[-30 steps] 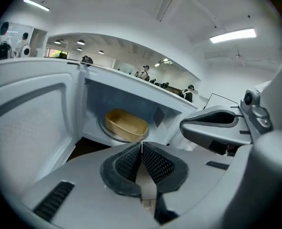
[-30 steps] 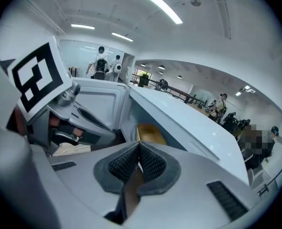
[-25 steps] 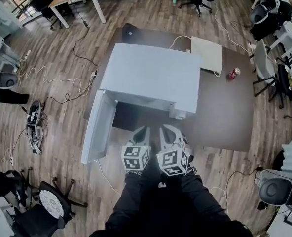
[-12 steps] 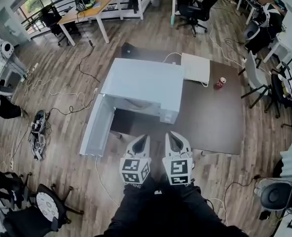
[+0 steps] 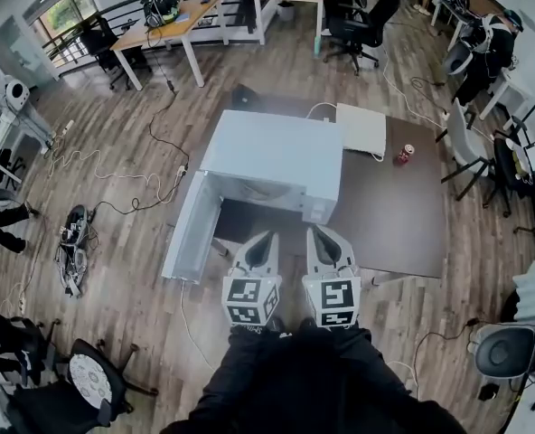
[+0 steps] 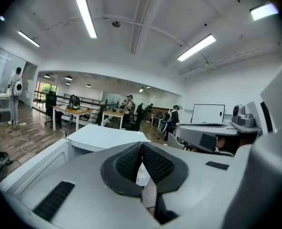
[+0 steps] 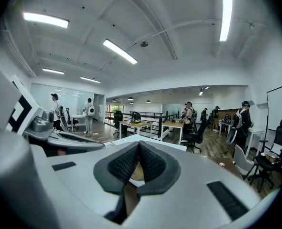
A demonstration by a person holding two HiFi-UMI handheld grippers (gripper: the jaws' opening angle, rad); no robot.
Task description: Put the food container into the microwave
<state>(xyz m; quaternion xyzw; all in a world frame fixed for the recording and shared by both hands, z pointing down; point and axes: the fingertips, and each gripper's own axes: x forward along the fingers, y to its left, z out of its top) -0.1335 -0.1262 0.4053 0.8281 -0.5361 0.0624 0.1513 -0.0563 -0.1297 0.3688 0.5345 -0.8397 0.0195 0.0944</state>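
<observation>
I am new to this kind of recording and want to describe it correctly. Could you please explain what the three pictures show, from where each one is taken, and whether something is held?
No robot is here: a person holds one gripping tool in each hand. The wide picture comes from a camera on the person's head, looking down. The left gripper and the right gripper show at its bottom, each with a cube of square markers. The other two pictures come from cameras riding on those tools, looking along the jaws. In both, the jaws are together and hold nothing. On the dark table stand a white microwave with its door open, a flat white box and a red can. I cannot find a food container in these pictures.
</observation>
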